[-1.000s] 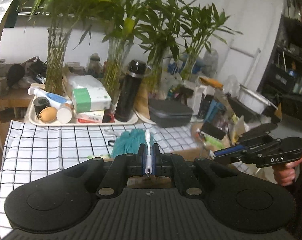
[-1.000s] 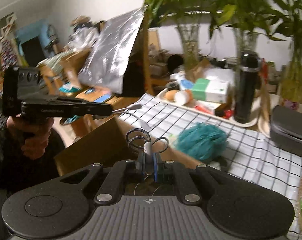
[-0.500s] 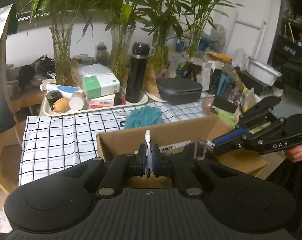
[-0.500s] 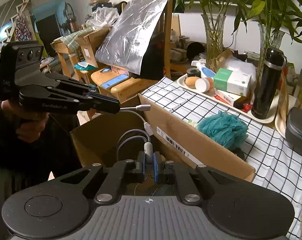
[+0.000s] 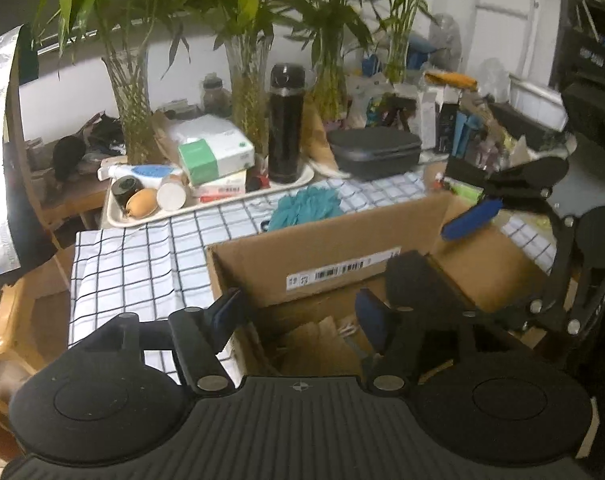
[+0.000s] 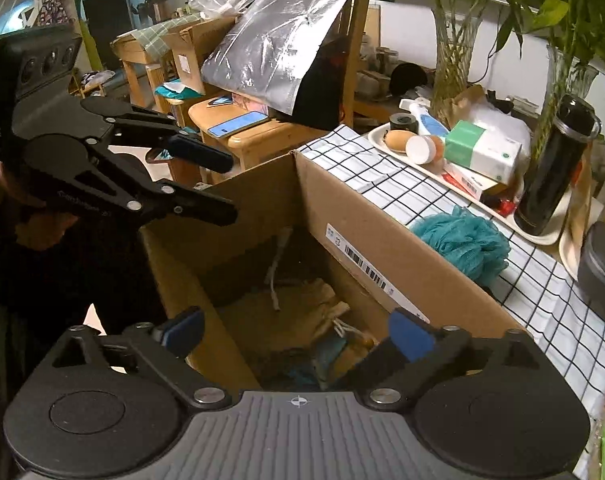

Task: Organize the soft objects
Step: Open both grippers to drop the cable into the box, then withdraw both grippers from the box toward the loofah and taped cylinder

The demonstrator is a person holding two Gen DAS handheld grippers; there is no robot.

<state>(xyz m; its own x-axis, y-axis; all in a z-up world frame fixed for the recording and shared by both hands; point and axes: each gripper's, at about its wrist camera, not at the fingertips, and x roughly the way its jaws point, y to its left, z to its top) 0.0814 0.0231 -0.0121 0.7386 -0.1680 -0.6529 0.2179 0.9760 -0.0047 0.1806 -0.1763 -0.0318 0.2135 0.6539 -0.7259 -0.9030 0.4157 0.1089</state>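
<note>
An open cardboard box (image 5: 326,256) stands against the checkered table; it also shows in the right wrist view (image 6: 358,232). Inside lie a white cable (image 6: 276,268), a tan cloth pouch (image 6: 302,320) and other soft items. My left gripper (image 5: 298,316) is open and empty above the box's near corner. My right gripper (image 6: 298,334) is open and empty over the box's opening. A teal bath pouf (image 5: 306,206) sits on the tablecloth behind the box, and it shows in the right wrist view (image 6: 462,244) too.
A tray (image 5: 118,220) holds a tissue box (image 5: 214,154), a black bottle (image 5: 285,140) and small containers. Vases of bamboo (image 5: 246,92) stand behind it. A grey case (image 5: 374,152) sits to the right. A wooden stool with a phone (image 6: 238,124) stands left of the table.
Both grippers were shut on a coiled white cable one second ago; both have opened and the cable now lies in the box. Both grippers have drawn back from the table.
</note>
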